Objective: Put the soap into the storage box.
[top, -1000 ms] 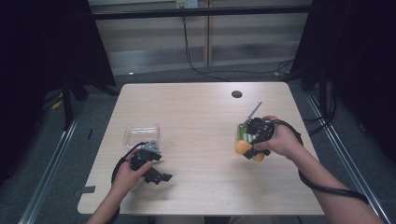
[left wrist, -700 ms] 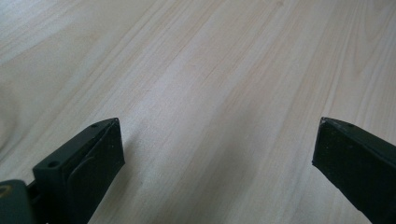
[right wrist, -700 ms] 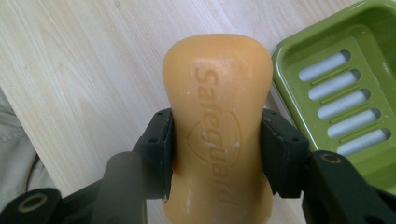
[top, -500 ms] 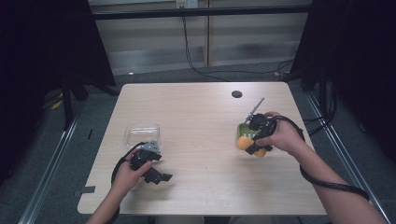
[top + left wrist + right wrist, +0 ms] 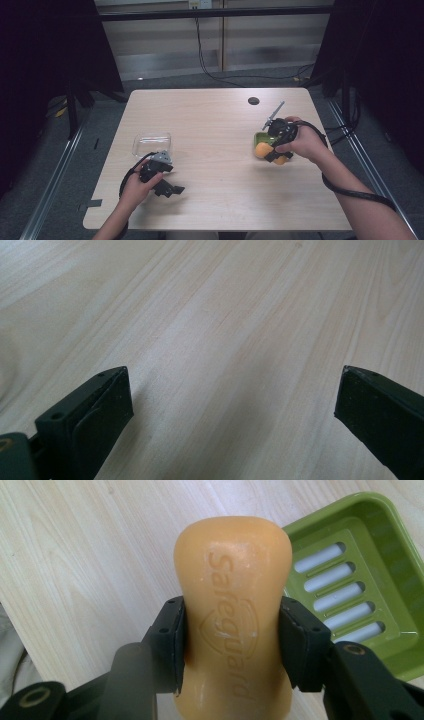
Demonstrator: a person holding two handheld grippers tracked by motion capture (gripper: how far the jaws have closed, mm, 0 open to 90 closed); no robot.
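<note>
While the right gripper clamps the orange soap bar, it has drifted left off the green soap dish; left gripper gapes idle.

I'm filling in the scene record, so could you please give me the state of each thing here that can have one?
Right gripper: shut on the soap bar.
Soap bar: orange, clamped at its waist, held beside the dish.
Soap dish: green, slotted, nothing in it, on the table.
Left gripper: open, nothing between its jaws.
Clear container: on the table, upright, lidless as far as shows.
</note>
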